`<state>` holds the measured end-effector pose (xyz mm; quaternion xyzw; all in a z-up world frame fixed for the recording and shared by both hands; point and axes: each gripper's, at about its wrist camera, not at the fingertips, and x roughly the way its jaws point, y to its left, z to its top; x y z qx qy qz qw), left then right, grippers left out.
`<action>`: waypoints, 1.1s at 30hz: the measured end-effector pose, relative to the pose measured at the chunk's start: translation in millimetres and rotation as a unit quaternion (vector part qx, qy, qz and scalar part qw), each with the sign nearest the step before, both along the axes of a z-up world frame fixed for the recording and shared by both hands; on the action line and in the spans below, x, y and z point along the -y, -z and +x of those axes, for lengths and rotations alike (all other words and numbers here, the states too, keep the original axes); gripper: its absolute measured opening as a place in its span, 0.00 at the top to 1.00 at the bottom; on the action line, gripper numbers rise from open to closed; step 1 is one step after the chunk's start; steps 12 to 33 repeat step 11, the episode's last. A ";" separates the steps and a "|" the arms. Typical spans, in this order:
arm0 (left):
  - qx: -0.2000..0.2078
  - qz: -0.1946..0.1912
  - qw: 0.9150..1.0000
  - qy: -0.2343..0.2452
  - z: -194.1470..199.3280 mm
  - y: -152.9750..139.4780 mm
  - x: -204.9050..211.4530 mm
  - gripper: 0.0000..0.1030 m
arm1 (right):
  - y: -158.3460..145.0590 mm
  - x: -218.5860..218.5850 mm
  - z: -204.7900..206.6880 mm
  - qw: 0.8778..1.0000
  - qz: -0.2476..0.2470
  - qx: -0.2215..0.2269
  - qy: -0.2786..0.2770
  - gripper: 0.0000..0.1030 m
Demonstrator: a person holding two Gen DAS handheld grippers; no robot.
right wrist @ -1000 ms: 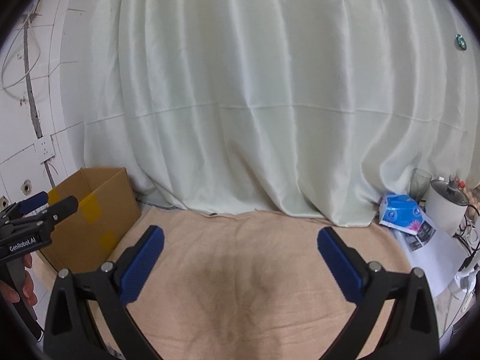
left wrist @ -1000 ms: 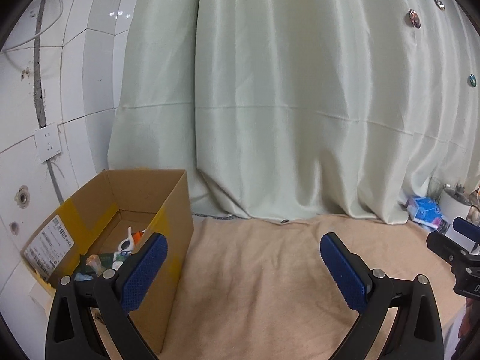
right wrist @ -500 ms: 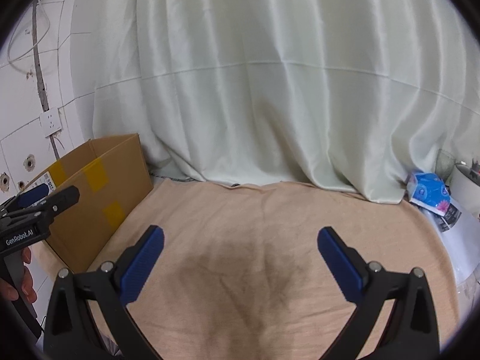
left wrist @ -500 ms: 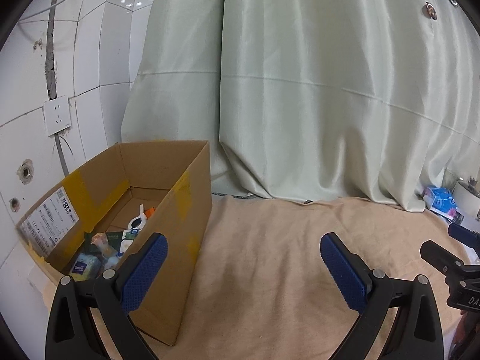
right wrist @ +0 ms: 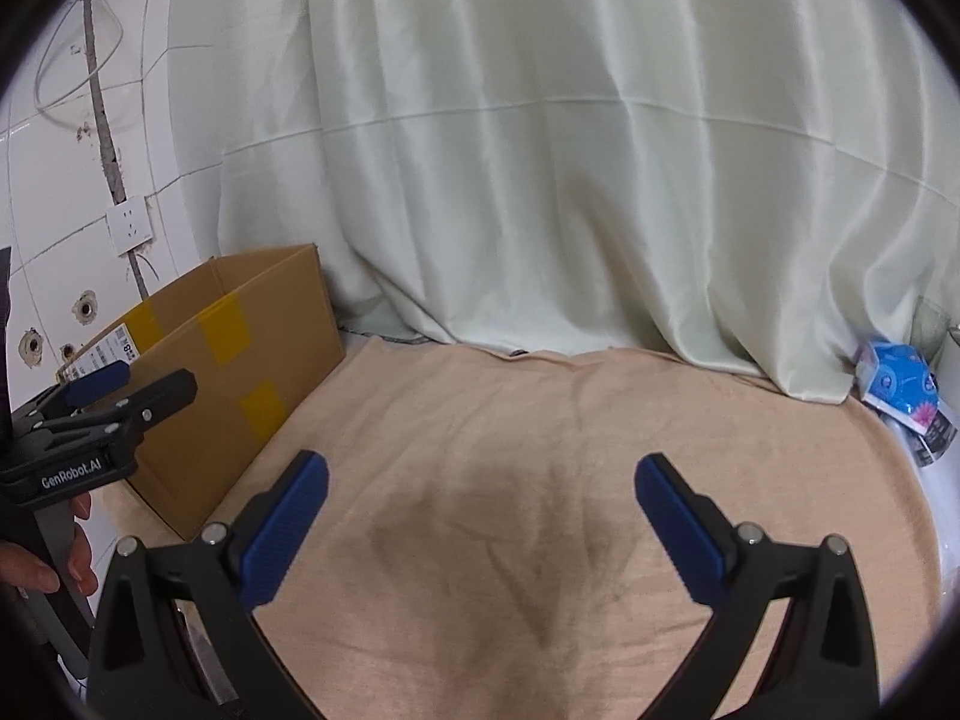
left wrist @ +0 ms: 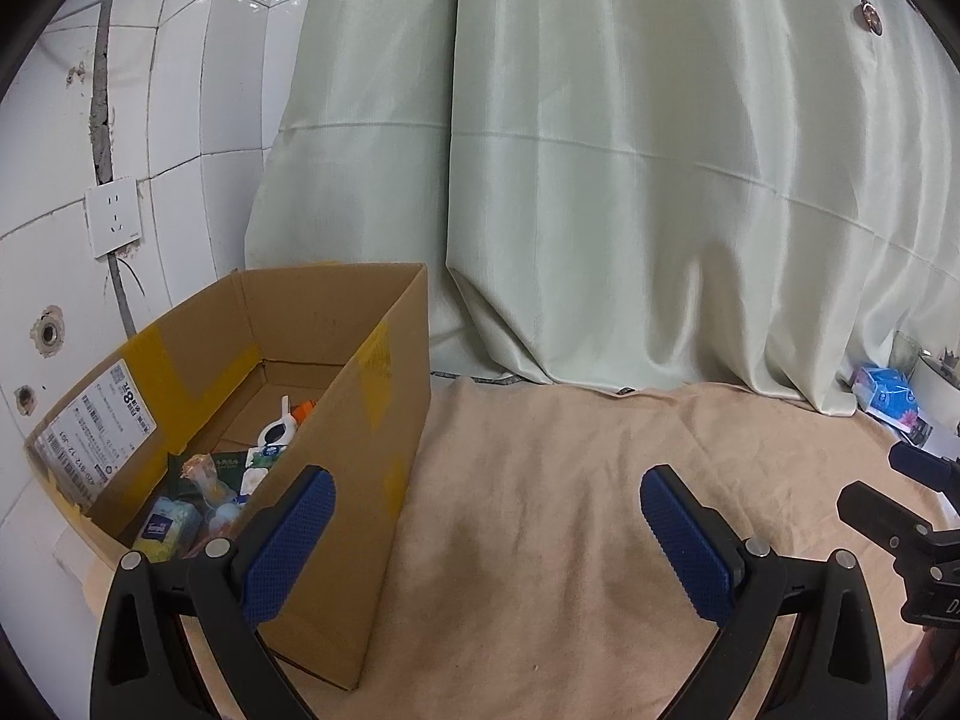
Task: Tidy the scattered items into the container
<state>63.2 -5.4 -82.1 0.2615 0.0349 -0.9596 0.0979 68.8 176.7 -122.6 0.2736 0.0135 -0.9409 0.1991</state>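
An open cardboard box (left wrist: pixel 372 396) (right wrist: pixel 240 360) with yellow tape stands at the left on a beige cloth (left wrist: pixel 570 510). Inside it lie several small items, among them a white bottle (left wrist: pixel 277 431), a green packet (left wrist: pixel 231 465) and a tissue pack (left wrist: pixel 168 525). My left gripper (left wrist: pixel 483 507) stands open and empty just right of the box's near end. My right gripper (right wrist: pixel 480 489) hangs open and empty over bare cloth (right wrist: pixel 540 450). In the right wrist view the left gripper (right wrist: pixel 126 390) shows from the side by the box.
A pale green curtain (left wrist: pixel 600 150) hangs behind the cloth. A white tiled wall with a socket (left wrist: pixel 114 222) is at the left. A blue tissue pack (right wrist: pixel 900 384) and papers lie at the far right. A hand (right wrist: pixel 54 564) holds the left gripper's handle.
Both cameras have tilted downward and moved forward, showing more cloth and more of the box's inside. Both grippers stay open and empty.
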 end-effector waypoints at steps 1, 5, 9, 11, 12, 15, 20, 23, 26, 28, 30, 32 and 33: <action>0.002 0.000 1.000 0.001 -0.3 0.5 -0.3 0.01 | 0.3 -0.2 -0.1 1.000 0.000 0.000 0.000 0.00; 0.009 -0.001 1.000 0.003 -1.0 3.1 -1.5 0.01 | 1.4 0.2 0.1 1.000 0.002 0.001 0.000 0.00; 0.008 0.004 1.000 0.007 -0.8 2.3 -2.5 0.01 | 1.1 0.8 0.3 1.000 0.003 0.001 -0.002 0.00; 0.007 0.007 1.000 0.010 -0.7 1.7 -2.1 0.01 | 0.5 1.1 0.3 1.000 0.004 0.000 -0.003 0.00; 0.007 0.007 1.000 0.010 -0.7 1.7 -2.1 0.01 | 0.5 1.1 0.3 1.000 0.004 0.000 -0.003 0.00; 0.007 0.007 1.000 0.010 -0.7 1.7 -2.1 0.01 | 0.5 1.1 0.3 1.000 0.004 0.000 -0.003 0.00; 0.007 0.007 1.000 0.010 -0.7 1.7 -2.1 0.01 | 0.5 1.1 0.3 1.000 0.004 0.000 -0.003 0.00; 0.007 0.007 1.000 0.010 -0.7 1.7 -2.1 0.01 | 0.5 1.1 0.3 1.000 0.004 0.000 -0.003 0.00; 0.007 0.007 1.000 0.010 -0.7 1.7 -2.1 0.01 | 0.5 1.1 0.3 1.000 0.004 0.000 -0.003 0.00; 0.007 0.007 1.000 0.010 -0.7 1.7 -2.1 0.01 | 0.5 1.1 0.3 1.000 0.004 0.000 -0.003 0.00; 0.007 0.007 1.000 0.010 -0.7 1.7 -2.1 0.01 | 0.5 1.1 0.3 1.000 0.004 0.000 -0.003 0.00; 0.007 0.007 1.000 0.010 -0.7 1.7 -2.1 0.01 | 0.5 1.1 0.3 1.000 0.004 0.000 -0.003 0.00; 0.007 0.007 1.000 0.010 -0.7 1.7 -2.1 0.01 | 0.5 1.1 0.3 1.000 0.004 0.000 -0.003 0.00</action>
